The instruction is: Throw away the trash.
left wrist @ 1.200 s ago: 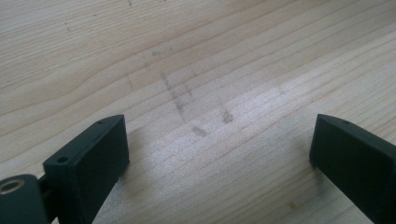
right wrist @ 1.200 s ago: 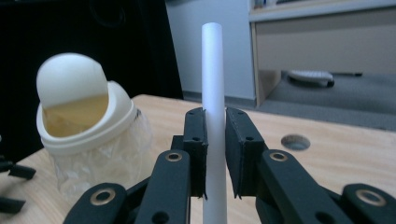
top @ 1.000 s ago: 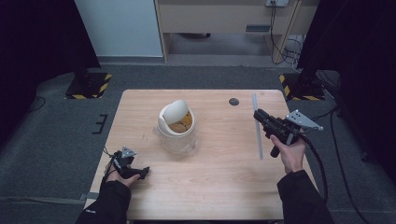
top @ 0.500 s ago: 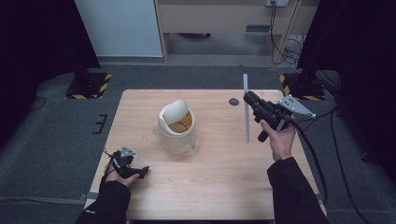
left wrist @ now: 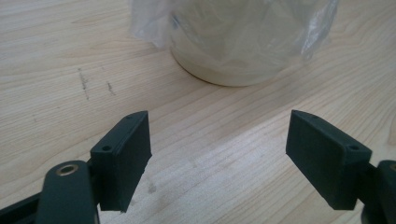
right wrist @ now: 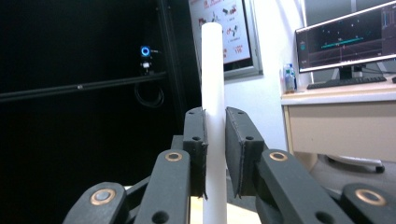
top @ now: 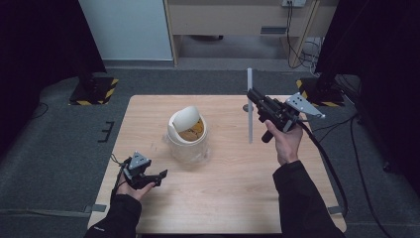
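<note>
The right tool (top: 253,101) is clenched on a white rod (top: 250,106), both pads pressing its sides; in the high view the rod stands upright above the desk (top: 228,198), clear of the wood, to the right of the jar (top: 187,144); in the right gripper view the rod (right wrist: 214,84) rises straight between the 2 black jaws, extending above and below them; the person's right hand (top: 285,141) grips the tool's handle over the right half of the desk; the left tool (top: 159,176) sits low near the front-left corner, held by the left hand (top: 130,184), well apart from the rod; its jaws have just been closing, yet in the left gripper view they stand apart with bare wood between them, grasping nothing; that view looks toward the base of the jar (left wrist: 233,56), which is wrapped in clear plastic (left wrist: 149,23); the jar stands near the desk's middle with a white rounded lid (top: 183,119) tilted in its mouth and something amber inside.
</note>
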Tool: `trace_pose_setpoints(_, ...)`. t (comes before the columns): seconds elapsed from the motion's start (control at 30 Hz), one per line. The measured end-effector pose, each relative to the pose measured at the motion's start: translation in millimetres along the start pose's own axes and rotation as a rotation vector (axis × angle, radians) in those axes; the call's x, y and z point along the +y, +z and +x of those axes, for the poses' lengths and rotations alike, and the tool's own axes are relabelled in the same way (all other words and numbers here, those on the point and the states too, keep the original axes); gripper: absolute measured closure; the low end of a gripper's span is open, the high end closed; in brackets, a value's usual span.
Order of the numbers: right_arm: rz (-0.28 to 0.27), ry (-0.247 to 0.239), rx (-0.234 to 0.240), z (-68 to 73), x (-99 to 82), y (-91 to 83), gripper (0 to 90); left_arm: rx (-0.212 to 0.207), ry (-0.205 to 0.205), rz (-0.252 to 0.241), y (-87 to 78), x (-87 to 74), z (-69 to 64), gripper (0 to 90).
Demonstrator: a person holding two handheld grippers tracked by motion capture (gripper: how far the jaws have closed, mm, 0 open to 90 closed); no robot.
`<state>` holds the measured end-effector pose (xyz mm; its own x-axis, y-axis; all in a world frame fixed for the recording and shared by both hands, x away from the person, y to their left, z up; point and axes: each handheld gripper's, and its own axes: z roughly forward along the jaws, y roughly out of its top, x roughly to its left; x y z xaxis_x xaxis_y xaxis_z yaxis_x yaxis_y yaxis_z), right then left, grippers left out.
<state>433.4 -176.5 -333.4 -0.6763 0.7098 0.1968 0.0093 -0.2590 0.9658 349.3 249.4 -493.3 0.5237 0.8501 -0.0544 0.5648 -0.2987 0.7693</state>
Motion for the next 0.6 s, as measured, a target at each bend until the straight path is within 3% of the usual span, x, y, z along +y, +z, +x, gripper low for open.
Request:
trace_pose_setpoints(0.2,-0.036,0.004,0.018,6.4,-1.9,11.9,79.2,0.02,-0.015,0.053,3.8,-6.6,8.1,21.5)
trace_pose_setpoints(0.6,-0.071,-0.003,0.058,15.4,-11.4,33.5,79.2,0.032,-0.018,0.09,10.4,-10.6,16.4,20.9)
